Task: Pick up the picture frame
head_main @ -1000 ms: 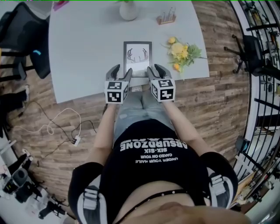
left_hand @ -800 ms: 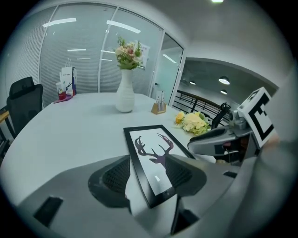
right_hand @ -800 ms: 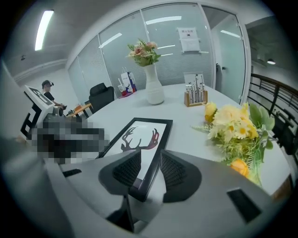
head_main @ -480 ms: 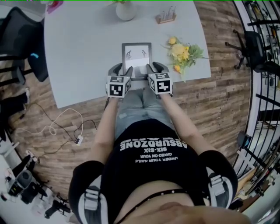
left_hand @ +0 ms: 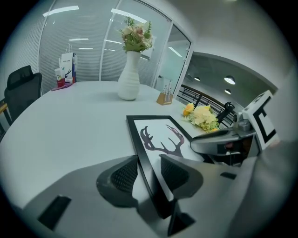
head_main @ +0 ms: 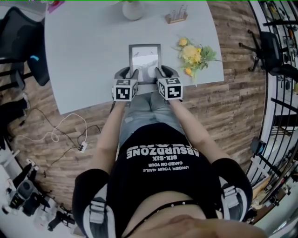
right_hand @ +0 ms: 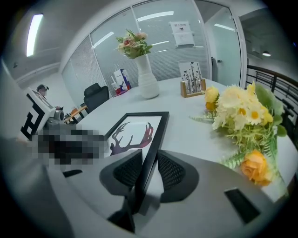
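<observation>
A black picture frame (head_main: 145, 58) with an antler print lies on the grey table (head_main: 88, 51), its near end at the table's front edge. My left gripper (head_main: 129, 73) straddles the frame's left side bar (left_hand: 139, 139) near the near corner. Its jaws (left_hand: 149, 162) are closing, with the pads close on either side of the bar. My right gripper (head_main: 165, 72) straddles the right side bar (right_hand: 156, 135) in the same way. Its jaws (right_hand: 149, 162) are closing too, and a thin gap is left at the pads.
A white vase (head_main: 133, 9) with flowers stands at the table's far side, next to a small wooden holder (head_main: 177, 17). A yellow bouquet (head_main: 193, 56) lies just right of the frame. A black office chair (head_main: 23, 42) stands at the left. The floor holds cables (head_main: 60, 132).
Both grippers have come down and forward over the frame's near corners. Their jaws now stand narrower around the side bars.
</observation>
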`<state>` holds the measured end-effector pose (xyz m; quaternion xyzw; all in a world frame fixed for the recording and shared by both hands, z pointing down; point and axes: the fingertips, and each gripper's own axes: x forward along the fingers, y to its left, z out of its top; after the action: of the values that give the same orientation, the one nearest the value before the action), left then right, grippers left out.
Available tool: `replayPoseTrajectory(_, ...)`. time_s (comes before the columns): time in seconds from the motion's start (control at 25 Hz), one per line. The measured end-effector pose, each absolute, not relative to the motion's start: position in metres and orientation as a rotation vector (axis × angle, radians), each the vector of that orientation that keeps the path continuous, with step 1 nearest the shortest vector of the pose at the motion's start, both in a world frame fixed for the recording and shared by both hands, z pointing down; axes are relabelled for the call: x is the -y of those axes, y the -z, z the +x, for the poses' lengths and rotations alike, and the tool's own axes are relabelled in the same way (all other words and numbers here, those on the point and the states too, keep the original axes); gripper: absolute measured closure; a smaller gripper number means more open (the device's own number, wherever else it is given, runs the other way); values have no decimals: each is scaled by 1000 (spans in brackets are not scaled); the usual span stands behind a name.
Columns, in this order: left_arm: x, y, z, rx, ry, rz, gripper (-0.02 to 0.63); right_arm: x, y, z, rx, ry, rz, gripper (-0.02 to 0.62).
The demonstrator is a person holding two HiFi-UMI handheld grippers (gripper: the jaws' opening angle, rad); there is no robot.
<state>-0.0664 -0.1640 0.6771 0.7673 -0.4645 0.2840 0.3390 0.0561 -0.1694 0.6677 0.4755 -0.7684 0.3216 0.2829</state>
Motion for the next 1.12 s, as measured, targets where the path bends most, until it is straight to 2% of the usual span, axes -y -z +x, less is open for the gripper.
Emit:
replayPoseTrajectory(0.4, 167, -676, -71, 1197, -732, 1920, 467, 171, -668, 58, 2034, -970, 1297, 495)
replayPoseTrajectory(1.12, 176, -599, -70, 1297, -620, 2082, 492, 185, -591, 61, 2172, -785, 1348, 500)
